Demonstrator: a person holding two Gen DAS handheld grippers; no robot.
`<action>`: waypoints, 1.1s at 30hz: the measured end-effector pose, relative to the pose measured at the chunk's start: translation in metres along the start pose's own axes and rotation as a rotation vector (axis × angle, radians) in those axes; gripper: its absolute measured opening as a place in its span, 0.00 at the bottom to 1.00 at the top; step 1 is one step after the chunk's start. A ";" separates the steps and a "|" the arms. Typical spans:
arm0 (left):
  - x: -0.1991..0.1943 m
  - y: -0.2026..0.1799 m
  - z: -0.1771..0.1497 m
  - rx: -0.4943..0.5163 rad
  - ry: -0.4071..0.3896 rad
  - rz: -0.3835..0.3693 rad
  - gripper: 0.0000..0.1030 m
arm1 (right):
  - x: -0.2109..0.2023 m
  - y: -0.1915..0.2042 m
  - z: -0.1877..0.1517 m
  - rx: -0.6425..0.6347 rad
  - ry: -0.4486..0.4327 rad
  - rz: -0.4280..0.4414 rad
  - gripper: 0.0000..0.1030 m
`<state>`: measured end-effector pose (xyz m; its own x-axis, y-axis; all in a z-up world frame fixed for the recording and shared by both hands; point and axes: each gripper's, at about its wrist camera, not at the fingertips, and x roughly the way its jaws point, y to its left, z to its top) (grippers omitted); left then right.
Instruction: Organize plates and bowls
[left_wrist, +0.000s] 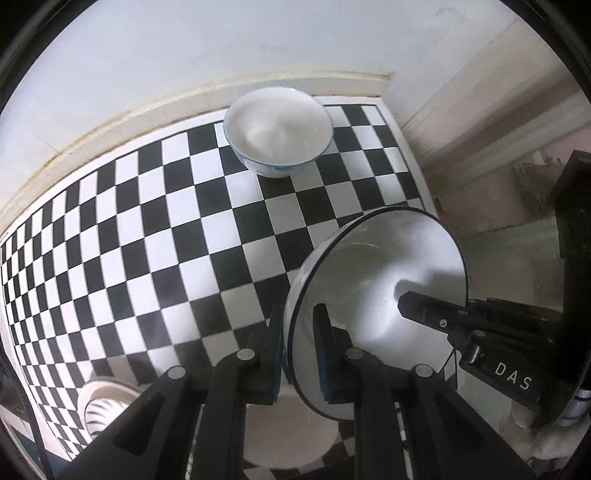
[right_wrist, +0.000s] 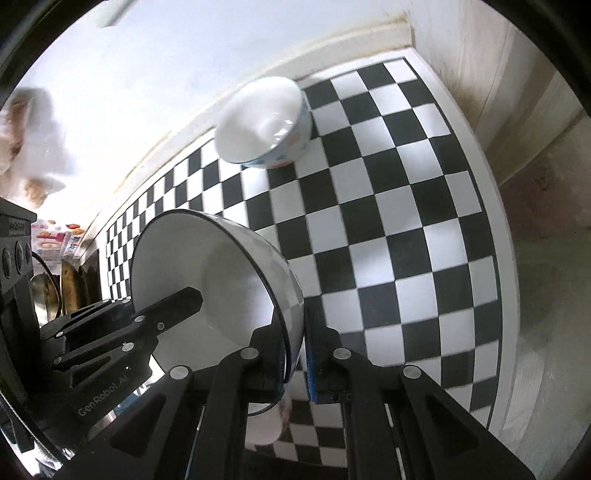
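I hold one large white bowl with a dark rim (left_wrist: 380, 288) (right_wrist: 207, 273) tilted above the checkered tabletop (left_wrist: 147, 229), with a gripper on each side of it. My left gripper (left_wrist: 297, 343) is shut on its near rim. My right gripper (right_wrist: 295, 354) is shut on the opposite rim. A finger of the right gripper (left_wrist: 417, 308) reaches inside the bowl in the left wrist view. In the right wrist view a finger of the left gripper (right_wrist: 177, 302) does the same. A smaller white bowl with blue pattern (left_wrist: 277, 133) (right_wrist: 262, 122) stands near the wall.
A ribbed white dish (left_wrist: 105, 404) sits at the near left corner. Under my left gripper lies a white plate (left_wrist: 291, 439). The table's right edge (right_wrist: 506, 295) drops off beside a wooden panel. A wall bounds the far side.
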<state>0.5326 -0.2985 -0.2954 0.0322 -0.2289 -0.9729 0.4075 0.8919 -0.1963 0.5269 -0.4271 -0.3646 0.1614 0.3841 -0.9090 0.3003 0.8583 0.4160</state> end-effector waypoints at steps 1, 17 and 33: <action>-0.006 0.001 -0.005 0.003 -0.005 -0.002 0.13 | -0.005 0.007 -0.006 -0.010 -0.007 -0.003 0.10; -0.022 0.027 -0.080 -0.036 0.021 -0.018 0.13 | -0.037 0.024 -0.094 -0.063 0.020 0.012 0.10; 0.054 0.037 -0.115 -0.011 0.196 0.076 0.13 | 0.047 0.007 -0.131 -0.037 0.158 -0.055 0.10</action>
<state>0.4446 -0.2334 -0.3694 -0.1160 -0.0820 -0.9899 0.4004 0.9082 -0.1222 0.4139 -0.3588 -0.4075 -0.0046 0.3822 -0.9241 0.2693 0.8904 0.3669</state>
